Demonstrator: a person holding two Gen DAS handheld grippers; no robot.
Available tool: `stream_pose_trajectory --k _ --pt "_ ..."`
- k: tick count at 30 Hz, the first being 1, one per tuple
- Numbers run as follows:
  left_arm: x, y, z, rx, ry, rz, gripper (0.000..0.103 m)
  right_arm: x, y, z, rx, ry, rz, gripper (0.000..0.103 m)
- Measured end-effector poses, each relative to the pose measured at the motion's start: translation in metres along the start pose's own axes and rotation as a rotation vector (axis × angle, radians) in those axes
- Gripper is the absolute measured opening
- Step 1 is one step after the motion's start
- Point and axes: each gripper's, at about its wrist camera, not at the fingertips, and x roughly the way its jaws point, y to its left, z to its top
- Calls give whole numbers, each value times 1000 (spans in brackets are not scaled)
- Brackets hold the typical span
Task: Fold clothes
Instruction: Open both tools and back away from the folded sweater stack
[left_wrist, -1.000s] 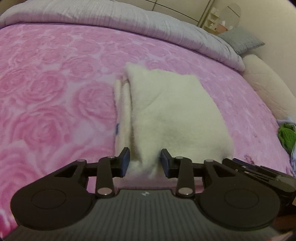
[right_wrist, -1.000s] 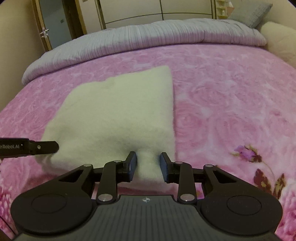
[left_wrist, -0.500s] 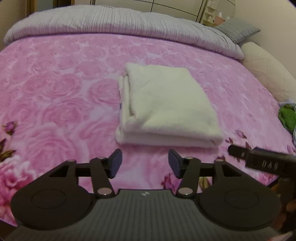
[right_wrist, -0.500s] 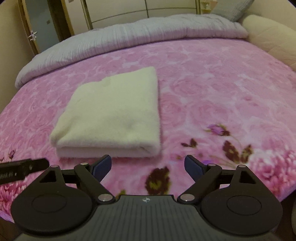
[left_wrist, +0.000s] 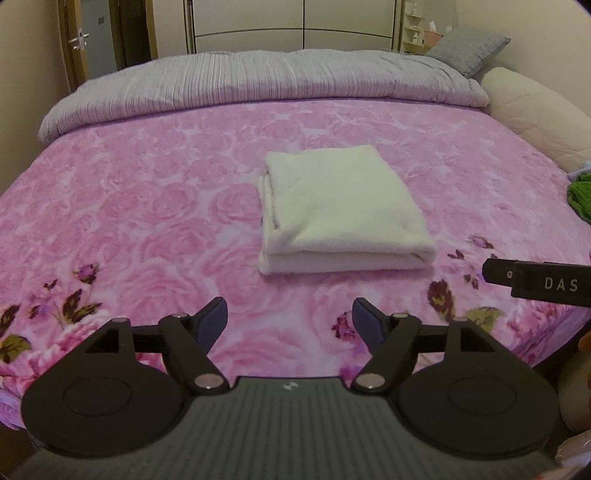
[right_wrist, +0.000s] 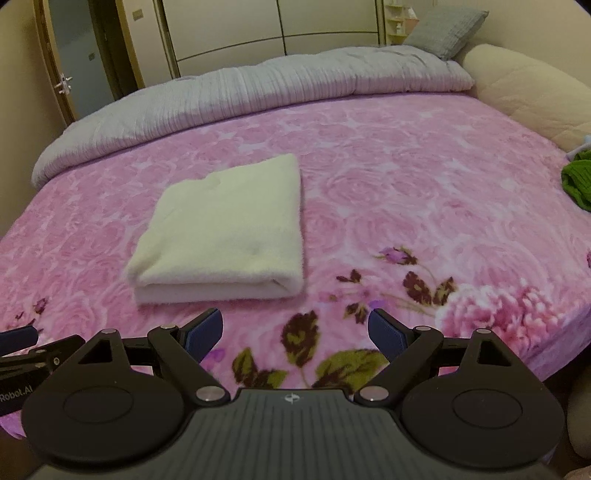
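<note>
Left wrist view: cream garment (left_wrist: 341, 210) folded into a neat rectangle, mid-bed on pink floral blanket (left_wrist: 147, 206). Left hand-held gripper (left_wrist: 289, 319) spread wide, empty, short of near fold. Right hand-held gripper (right_wrist: 295, 330) likewise released, clear of cloth. Green garment (right_wrist: 576, 181) at bed's right edge. Risks: fluffy stack springing open; loose left-side layers catching a finger if nudged.
</note>
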Motion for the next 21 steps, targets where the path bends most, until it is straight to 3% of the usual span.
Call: stream_pose_trajectory --k 21 --pt "-43 3 -17 -4 -81 -58 74 -52 12 -17 -23 -66 -24 88"
